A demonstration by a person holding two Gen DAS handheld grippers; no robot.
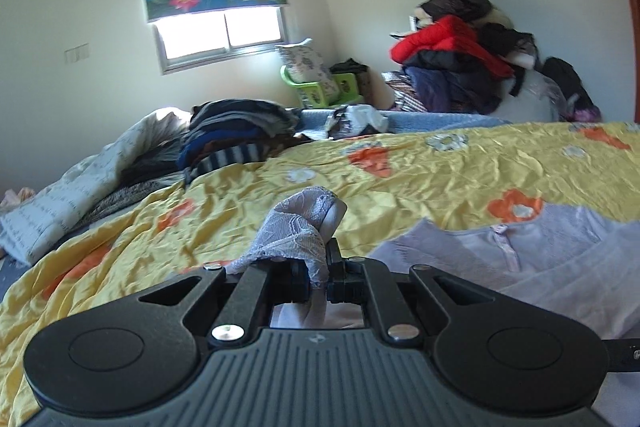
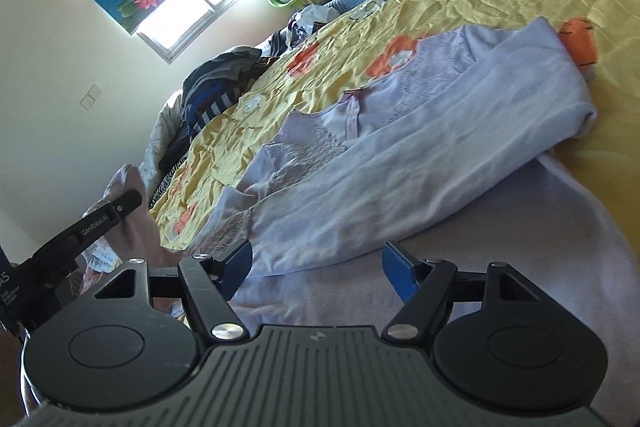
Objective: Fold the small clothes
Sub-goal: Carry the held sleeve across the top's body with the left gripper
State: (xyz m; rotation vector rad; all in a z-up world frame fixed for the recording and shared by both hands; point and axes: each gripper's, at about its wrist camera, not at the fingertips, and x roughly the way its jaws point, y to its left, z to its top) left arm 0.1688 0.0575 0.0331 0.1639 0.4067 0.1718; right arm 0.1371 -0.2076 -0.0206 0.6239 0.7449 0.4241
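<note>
Piled clothes (image 1: 240,131) crowd the yellow floral bedspread (image 1: 440,167) behind the lilac garment (image 2: 420,163), whose lace corner the left tool (image 1: 318,267) pinches, while the right tool (image 2: 316,263) hovers agape, low over it.

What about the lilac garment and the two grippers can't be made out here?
- Left wrist view: lilac garment runs off the right edge and behind the left gripper, shut on a lace corner.
- Right wrist view: its near hem is hidden behind the open right gripper.
- Garment type: unclear.
</note>
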